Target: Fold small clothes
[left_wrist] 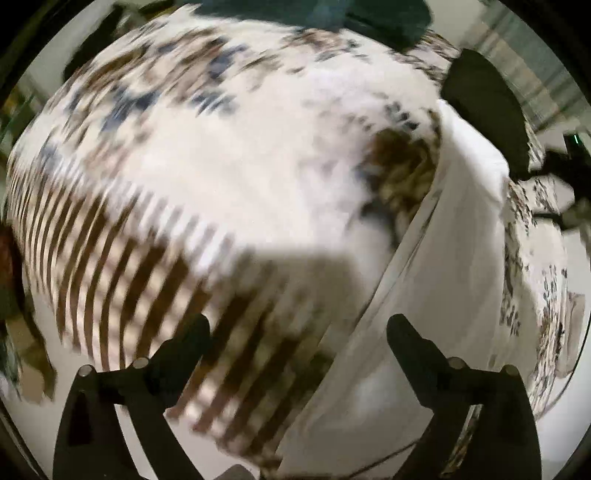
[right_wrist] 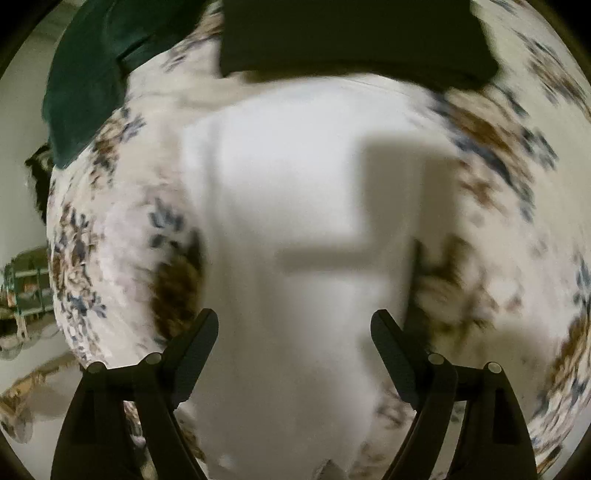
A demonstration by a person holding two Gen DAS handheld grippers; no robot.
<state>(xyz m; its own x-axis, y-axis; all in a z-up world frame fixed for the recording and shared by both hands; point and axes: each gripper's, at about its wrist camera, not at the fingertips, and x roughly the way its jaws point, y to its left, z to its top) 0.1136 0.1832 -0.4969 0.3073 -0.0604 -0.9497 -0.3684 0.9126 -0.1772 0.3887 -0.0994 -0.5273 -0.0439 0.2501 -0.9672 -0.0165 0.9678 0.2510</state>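
Observation:
A white garment (right_wrist: 295, 177) lies flat on a floral cover (right_wrist: 498, 229), directly below my right gripper (right_wrist: 295, 325). That gripper is open, its fingers apart above the cloth and holding nothing. In the left wrist view the same white garment (left_wrist: 465, 229) runs diagonally down the right side. My left gripper (left_wrist: 299, 332) is open over the cover's brown-striped border (left_wrist: 110, 266), with the garment's edge under its right finger (left_wrist: 406, 339). Nothing is gripped. Both views are motion-blurred.
A black folded garment (right_wrist: 351, 37) lies just beyond the white one, also visible as the black garment (left_wrist: 480, 103). A dark green garment (right_wrist: 85, 74) sits at the far left corner of the cover, seen too as the green garment (left_wrist: 314, 14). The cover's edge drops to a pale floor (right_wrist: 22, 147).

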